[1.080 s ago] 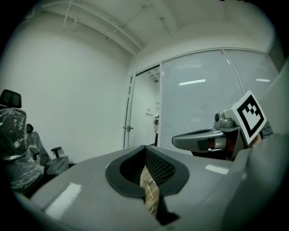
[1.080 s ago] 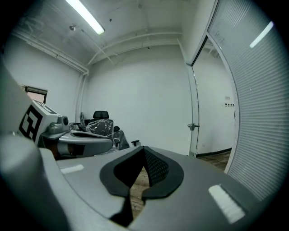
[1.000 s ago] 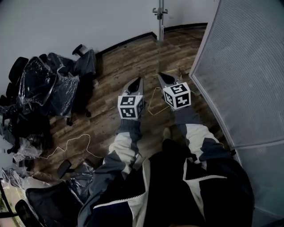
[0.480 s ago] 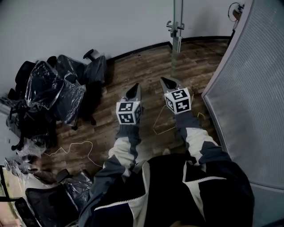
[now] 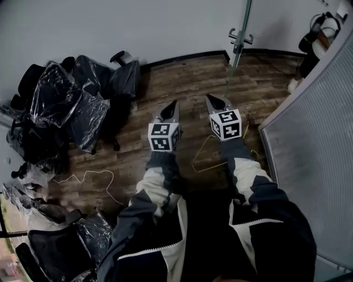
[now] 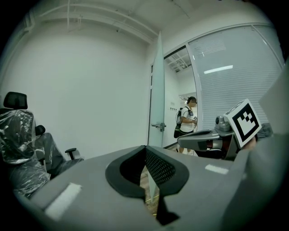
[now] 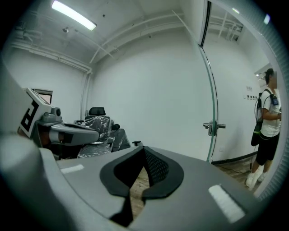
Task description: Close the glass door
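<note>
The glass door stands open, edge-on, ahead and to the right in the head view, with its metal handle partway up. In the left gripper view the door and handle lie straight ahead. In the right gripper view the door edge and handle are right of centre. My left gripper and right gripper are held side by side over the wood floor, short of the door, touching nothing. Both are shut and empty: left gripper, right gripper.
Plastic-wrapped office chairs crowd the left wall. A yellow cable and a white cable lie on the floor. A frosted partition runs along the right. A person stands beyond the doorway, also the person.
The head view has swung: the door handle and partition shifted right, and a person came into view top right. Both grippers stay side by side, shut, carried along toward the door.
</note>
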Demonstrator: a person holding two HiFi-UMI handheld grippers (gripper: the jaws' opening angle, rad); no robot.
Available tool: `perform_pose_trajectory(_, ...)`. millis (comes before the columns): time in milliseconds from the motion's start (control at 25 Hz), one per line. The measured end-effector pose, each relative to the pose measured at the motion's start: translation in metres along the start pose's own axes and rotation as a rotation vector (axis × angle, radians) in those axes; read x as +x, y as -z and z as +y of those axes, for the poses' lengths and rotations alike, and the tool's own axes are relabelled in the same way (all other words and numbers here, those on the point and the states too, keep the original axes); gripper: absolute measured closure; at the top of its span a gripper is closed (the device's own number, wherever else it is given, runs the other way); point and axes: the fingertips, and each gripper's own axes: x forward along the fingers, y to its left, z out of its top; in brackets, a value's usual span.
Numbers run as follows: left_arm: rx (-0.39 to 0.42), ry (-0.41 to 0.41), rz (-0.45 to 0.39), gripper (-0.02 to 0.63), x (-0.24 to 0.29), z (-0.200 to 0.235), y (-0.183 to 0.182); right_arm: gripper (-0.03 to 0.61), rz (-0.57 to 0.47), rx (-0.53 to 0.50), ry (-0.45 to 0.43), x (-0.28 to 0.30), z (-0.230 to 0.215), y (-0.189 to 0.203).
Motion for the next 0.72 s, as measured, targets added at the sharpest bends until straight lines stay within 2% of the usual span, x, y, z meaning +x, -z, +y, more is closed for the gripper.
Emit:
perform_pose_trajectory(160, -0.003, 0.029, -0.021, 0.614, 0.032, 0.031, -0.003, 0.574, -0.005, -0.003, 0.045, 0.036, -0.013, -0.007)
perform_pose_trajectory(400, 0.023, 0.129, -0.045, 0.614, 0.091, 0.097, -0.034, 0.574, -0.022, 0.017, 0.156, 0.107, -0.031, -0.043)
perform_pose_trajectory(600, -0.006, 0.178, -0.048, 0.614, 0.122, 0.155, -0.050, 0.574, -0.036, 0.029, 0.257, 0.145, -0.042, -0.073)
perform_pose_trajectory(720, -0.023, 0.199, -0.058, 0.614, 0.136, 0.178, -0.061, 0.574, -0.014, 0.010, 0.269, 0.168, -0.040, -0.082)
